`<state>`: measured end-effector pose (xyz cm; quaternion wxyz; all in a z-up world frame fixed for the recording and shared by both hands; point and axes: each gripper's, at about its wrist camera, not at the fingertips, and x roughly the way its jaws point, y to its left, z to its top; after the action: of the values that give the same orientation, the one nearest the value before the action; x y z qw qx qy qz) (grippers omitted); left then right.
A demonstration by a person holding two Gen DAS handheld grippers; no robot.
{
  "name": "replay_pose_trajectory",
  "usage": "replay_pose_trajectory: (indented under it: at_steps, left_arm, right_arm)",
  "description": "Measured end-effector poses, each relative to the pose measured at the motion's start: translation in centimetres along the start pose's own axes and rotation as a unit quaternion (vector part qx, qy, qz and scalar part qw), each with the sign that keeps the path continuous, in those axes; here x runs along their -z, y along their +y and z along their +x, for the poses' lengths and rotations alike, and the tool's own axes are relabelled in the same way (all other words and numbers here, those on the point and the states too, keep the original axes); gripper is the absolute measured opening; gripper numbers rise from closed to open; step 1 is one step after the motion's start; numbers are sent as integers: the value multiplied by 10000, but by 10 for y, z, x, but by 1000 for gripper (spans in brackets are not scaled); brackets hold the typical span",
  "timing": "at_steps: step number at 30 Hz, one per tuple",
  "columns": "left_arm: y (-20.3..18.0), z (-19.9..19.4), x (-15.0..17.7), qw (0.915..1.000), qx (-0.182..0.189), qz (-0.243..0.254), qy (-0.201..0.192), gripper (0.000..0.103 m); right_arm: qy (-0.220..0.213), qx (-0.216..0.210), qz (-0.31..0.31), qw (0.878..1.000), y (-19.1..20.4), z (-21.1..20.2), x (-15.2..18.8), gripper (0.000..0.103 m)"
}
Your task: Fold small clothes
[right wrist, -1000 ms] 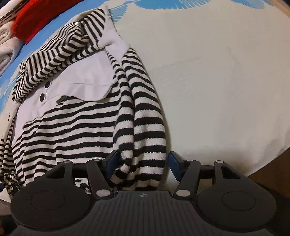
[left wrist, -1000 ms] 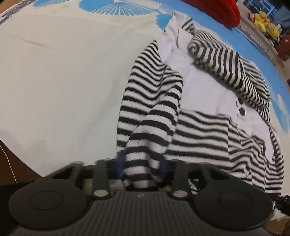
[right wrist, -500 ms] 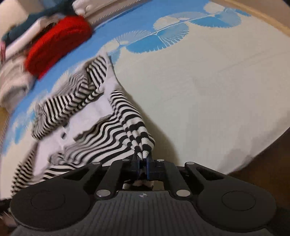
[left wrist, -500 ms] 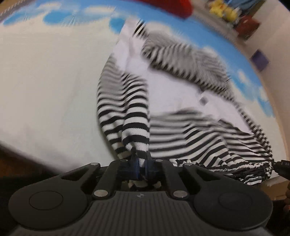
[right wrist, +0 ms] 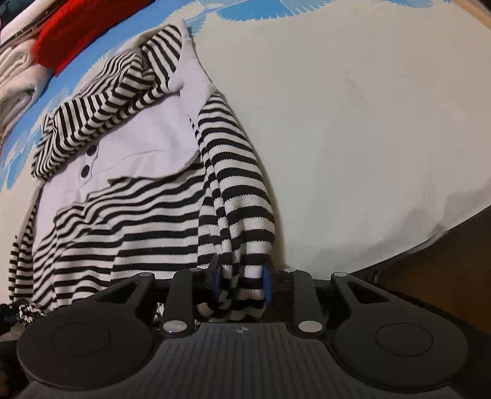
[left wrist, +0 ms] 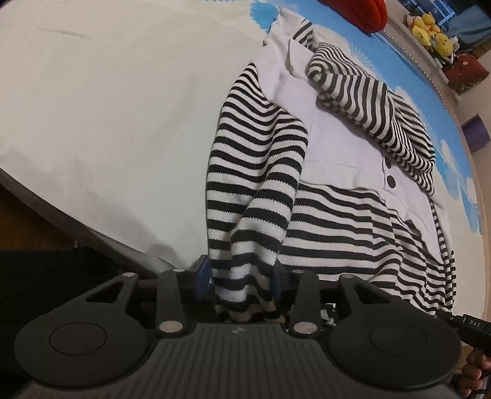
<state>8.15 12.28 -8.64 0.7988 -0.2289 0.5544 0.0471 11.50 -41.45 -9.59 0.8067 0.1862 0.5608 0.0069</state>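
Observation:
A black-and-white striped top with a plain white chest panel and dark buttons (left wrist: 337, 221) (right wrist: 129, 214) lies spread on the bed. One striped sleeve (left wrist: 251, 184) runs down to my left gripper (left wrist: 239, 276). Its jaws are opening, and the cuff sits loosely between the blue pads. The other sleeve (right wrist: 233, 184) runs down to my right gripper (right wrist: 241, 282). Those jaws are opening too, still narrow, with the cuff bunched between the pads. Both cuffs lie near the bed's front edge.
The cream sheet with blue fan prints (left wrist: 107, 107) stretches beside the top. The bed's front edge (left wrist: 61, 211) (right wrist: 429, 245) is close to both grippers. A red garment (left wrist: 359, 12) (right wrist: 76, 33), folded pale clothes (right wrist: 15, 83) and yellow plush toys (left wrist: 429, 21) lie at the far end.
Both grippers clamped onto the sleeve cuffs and lifted them, then came back down towards the bed. Their jaws have now parted again with the cuffs still between them.

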Motion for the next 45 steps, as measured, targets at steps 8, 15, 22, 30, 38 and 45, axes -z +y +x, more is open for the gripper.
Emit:
replay_pose_trajectory:
  at_steps: [8,15,22,30,38,45]
  left_arm:
    - [-6,5,4,9997,-80,214,-38,28]
    - [-18,-2,6,9977,-166,579,-299,7]
    - [-22,-31,6,9927,-155,847,-841,6]
    - [-26,-78,-9,9870,214,1052,-1197,6]
    - [-23,-150,0,9745,834,1397,-1547,6]
    - [-27,-141,7,9766,620,1600,-1297,6]
  right_arm:
    - [15,154,-114,9998,7,6,4,24]
    - [-226,-40,-260,9994,11,-4,5,6]
    - [-796,-310,-255,9960,14,-30,7,6]
    - [-1341,-880,-233,9868,15,-78,8,5]
    - [-1772,-1516,-218,9722,5,-156,27,5]
    - [-1577,-1620,-208,9739,-10,-158,47,5]
